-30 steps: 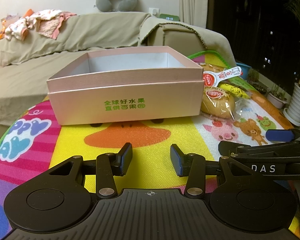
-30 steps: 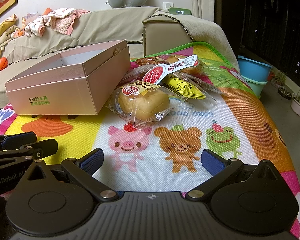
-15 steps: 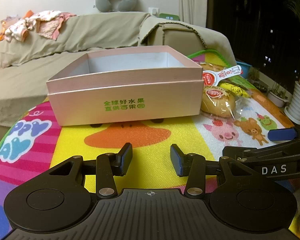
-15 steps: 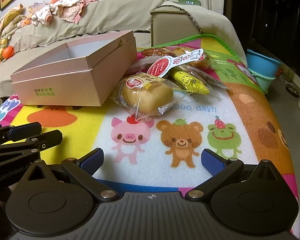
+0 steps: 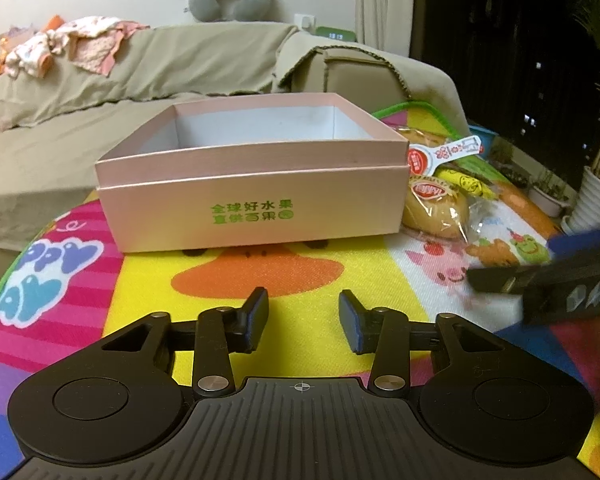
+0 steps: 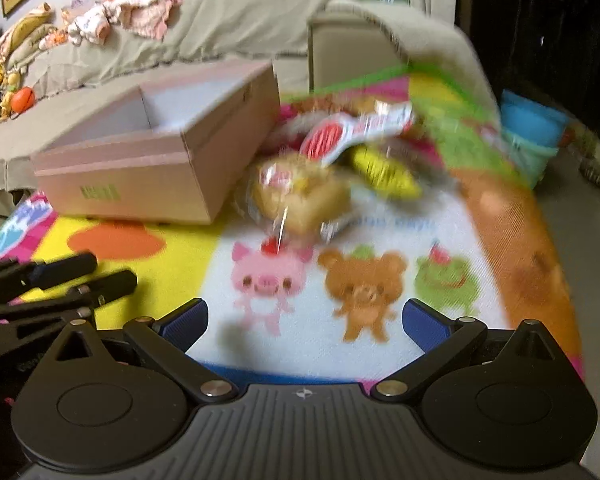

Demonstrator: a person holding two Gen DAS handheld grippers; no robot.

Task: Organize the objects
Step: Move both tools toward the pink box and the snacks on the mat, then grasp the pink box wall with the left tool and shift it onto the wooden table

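Matt pink cardboard box (image 5: 252,204); glossy clear plastic bun wrapper (image 5: 440,208).

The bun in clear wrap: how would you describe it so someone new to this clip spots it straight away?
Find the pink box on the cartoon play mat. The snack packets lie in a pile beside its right end, and the bun is the nearest of them, against the box corner. It is the only round golden one, in clear wrap with a red oval label.

The left claw (image 5: 303,320) sits level and low, its jaws partly apart with a clear gap and nothing between them. The right claw (image 6: 305,322) is spread wide, also holding nothing; its view is motion-blurred. The two claws lie side by side, near each other.
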